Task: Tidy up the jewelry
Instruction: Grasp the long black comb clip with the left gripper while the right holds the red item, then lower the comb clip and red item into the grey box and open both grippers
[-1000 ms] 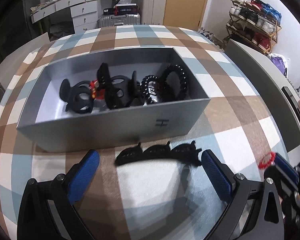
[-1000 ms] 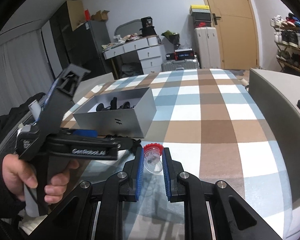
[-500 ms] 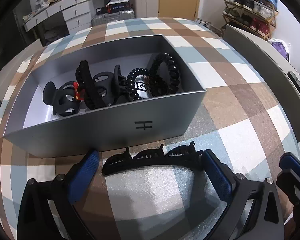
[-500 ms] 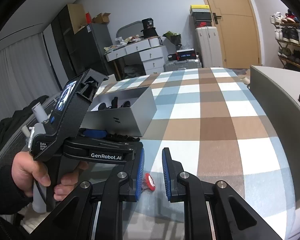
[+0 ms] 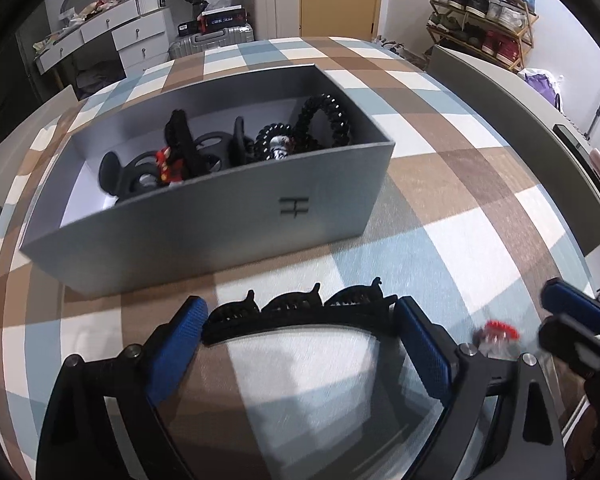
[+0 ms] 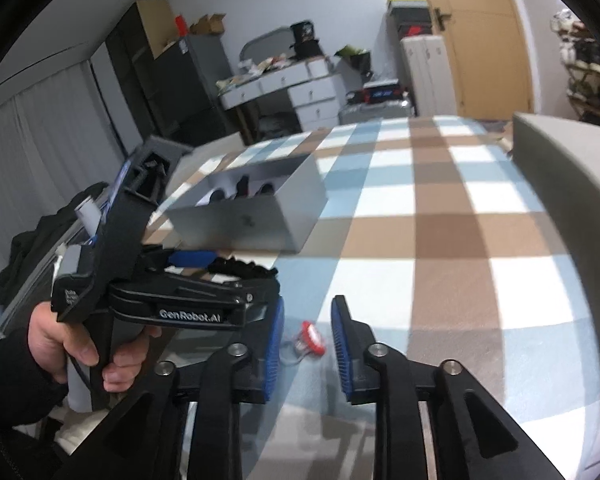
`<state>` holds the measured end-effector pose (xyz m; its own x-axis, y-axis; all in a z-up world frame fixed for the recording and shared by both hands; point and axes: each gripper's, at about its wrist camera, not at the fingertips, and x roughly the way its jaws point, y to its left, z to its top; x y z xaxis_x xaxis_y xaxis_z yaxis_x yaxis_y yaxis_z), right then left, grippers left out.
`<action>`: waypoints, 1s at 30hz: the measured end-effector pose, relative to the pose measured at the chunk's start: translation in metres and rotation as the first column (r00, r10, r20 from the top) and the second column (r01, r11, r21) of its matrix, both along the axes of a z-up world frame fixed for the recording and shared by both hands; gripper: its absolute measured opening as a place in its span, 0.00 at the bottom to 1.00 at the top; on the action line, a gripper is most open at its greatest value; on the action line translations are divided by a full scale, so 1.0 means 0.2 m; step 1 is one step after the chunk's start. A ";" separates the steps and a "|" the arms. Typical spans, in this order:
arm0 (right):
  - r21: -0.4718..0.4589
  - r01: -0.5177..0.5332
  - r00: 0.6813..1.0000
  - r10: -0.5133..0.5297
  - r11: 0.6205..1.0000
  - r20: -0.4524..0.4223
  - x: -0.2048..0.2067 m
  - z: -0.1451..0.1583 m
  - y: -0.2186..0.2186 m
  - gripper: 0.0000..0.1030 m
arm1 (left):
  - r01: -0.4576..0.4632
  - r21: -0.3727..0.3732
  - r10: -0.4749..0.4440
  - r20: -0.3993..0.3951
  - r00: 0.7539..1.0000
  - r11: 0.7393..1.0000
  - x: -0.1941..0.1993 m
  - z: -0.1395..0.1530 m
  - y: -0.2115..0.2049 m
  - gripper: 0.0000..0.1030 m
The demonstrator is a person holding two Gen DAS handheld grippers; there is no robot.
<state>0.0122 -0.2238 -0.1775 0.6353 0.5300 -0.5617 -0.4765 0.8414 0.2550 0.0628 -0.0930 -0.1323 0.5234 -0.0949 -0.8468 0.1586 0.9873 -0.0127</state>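
A long black hair clip [image 5: 296,314] with three scalloped humps spans the space between my left gripper's [image 5: 298,344] blue pads, touching both; it also shows in the right wrist view [image 6: 242,268]. Behind it stands a grey open box [image 5: 220,216] holding several black hair clips and coil hair ties [image 5: 324,120]. A small clear piece with a red top [image 6: 310,340] lies on the checked tablecloth between my right gripper's [image 6: 306,354] open fingers; it also shows in the left wrist view [image 5: 498,334].
A grey raised ledge [image 6: 568,208] borders the table on the right. The checked tablecloth [image 6: 440,220] stretches beyond the box. A white drawer desk [image 5: 112,36], suitcases and a shoe rack [image 5: 484,4] stand in the room behind.
My right gripper opened and let the red-topped piece drop onto the cloth. My left gripper moved forward until the black clip sat between its pads.
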 end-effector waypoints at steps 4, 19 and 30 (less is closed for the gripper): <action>-0.034 -0.015 0.999 0.014 0.999 -0.030 0.00 -0.04 0.04 0.26 | -0.013 -0.021 0.013 -0.001 1.000 1.000 -0.04 0.01 0.05 0.89; -0.217 -0.001 0.999 -0.008 0.976 -0.042 -0.01 -0.10 0.19 0.18 | -0.024 -0.063 0.030 0.086 0.996 0.998 -0.13 0.13 0.17 0.89; -0.191 -0.037 0.999 0.036 0.981 -0.009 -0.02 -0.03 0.30 0.14 | -0.069 -0.102 0.083 0.144 0.986 0.992 -0.17 0.21 0.33 0.89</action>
<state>0.0092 -0.1633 -0.1841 0.6142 0.4352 -0.6583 -0.5071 0.8568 0.0933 0.0283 -0.0275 -0.0909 0.6512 -0.1277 -0.7481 0.0903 0.9918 -0.0907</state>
